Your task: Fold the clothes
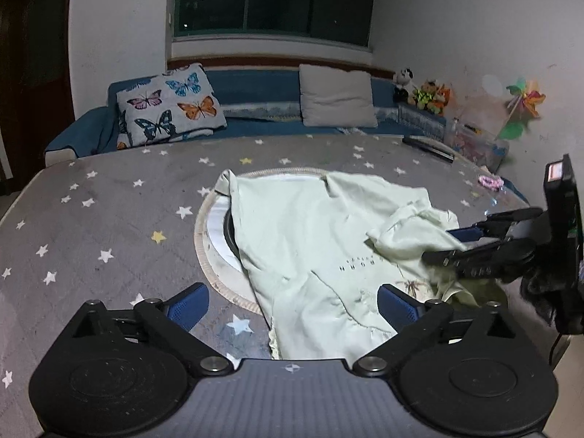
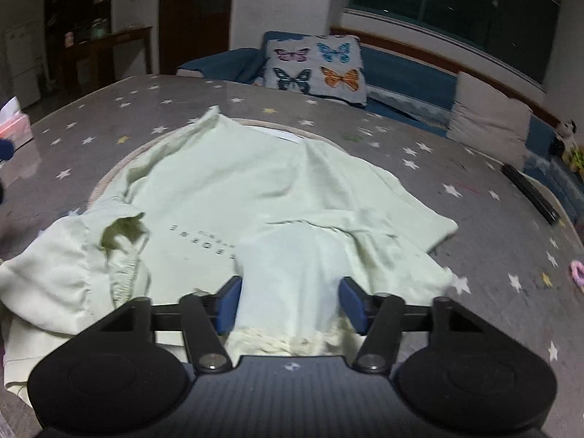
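Left gripper (image 1: 292,306) is spread wide, blue pads far apart and nothing between them. It hovers low over the near hem of the pale green shirt (image 1: 310,241), with one pad over the grey star-print tablecloth (image 1: 91,219) and the other over the fabric near the little palm tree print (image 1: 412,286). Can't tell if that pad actually touches the cloth.

Right gripper (image 2: 290,301) is about half open. In its own view a bunched fold of the shirt (image 2: 255,189) rises up between the two blue pads (image 2: 230,303), and the cloth fills the gap, but the pads don't look pressed together on it, so I'd call it straddling the fabric rather than pinching it. From the left view the right gripper (image 1: 458,242) comes in sideways from the right edge, fingers roughly level with the table, tips at the crumpled sleeve (image 1: 412,230).

The shirt lies mostly flat in the middle of the table, draped over a round mat (image 1: 215,255) with a beige rim. Printed lettering (image 2: 204,235) shows on it, and the neck opening (image 2: 124,233) sits rumpled to the left in the right-wrist view.

Behind the table there's a blue sofa (image 1: 255,87) with a butterfly cushion (image 1: 169,104) and a plain beige cushion (image 1: 335,95). A dark flat bar-shaped thing (image 2: 529,193) lies near the far table edge.
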A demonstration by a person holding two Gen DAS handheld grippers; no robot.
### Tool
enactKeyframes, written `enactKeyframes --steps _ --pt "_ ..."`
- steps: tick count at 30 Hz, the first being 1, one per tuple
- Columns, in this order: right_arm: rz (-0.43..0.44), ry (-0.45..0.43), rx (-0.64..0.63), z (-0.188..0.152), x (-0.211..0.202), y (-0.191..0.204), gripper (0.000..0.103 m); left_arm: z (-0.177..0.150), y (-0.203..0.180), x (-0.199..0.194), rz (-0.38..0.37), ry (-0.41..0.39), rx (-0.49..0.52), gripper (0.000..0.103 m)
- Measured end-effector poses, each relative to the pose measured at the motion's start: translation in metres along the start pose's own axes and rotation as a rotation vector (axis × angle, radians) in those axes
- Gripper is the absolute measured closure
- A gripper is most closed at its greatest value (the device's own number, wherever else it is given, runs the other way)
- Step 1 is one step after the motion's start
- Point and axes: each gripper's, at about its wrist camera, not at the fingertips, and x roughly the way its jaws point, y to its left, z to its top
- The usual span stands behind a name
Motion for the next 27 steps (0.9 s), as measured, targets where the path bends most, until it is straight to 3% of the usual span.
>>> enactKeyframes --steps 1,4,8,18,21,23,24,27 --pt "-0.002 0.0 0.015 -0.001 -0.001 -0.004 0.065 0.0 -0.001 0.002 0.0 0.002 0.004 0.003" --pt "-0.016 -0.009 0.069 -0.006 -0.006 -0.016 0.086 -0.001 -0.006 0.011 0.0 0.011 0.011 0.005" --pt "-0.056 -0.045 0.139 -0.013 -0.02 -0.032 0.092 0.001 -0.016 0.035 -0.019 0.035 0.014 0.024" --pt "-0.233 -0.059 0.382 -0.06 -0.066 -0.081 0.092 -0.007 -0.025 0.081 -0.015 0.124 0.033 0.064" --pt "-0.279 -0.069 0.407 -0.072 -0.079 -0.089 0.089 -0.009 -0.021 0.082 -0.015 0.129 0.033 0.072" --pt "-0.278 -0.101 0.378 -0.07 -0.089 -0.088 0.072 -0.009 -0.021 0.081 -0.013 0.126 0.036 0.074" --pt "-0.269 -0.116 0.357 -0.067 -0.091 -0.086 0.052 -0.009 -0.021 0.081 -0.011 0.125 0.034 0.075" --pt "-0.226 -0.139 0.286 -0.054 -0.086 -0.074 0.047 -0.01 -0.02 0.078 -0.001 0.118 0.032 0.075"
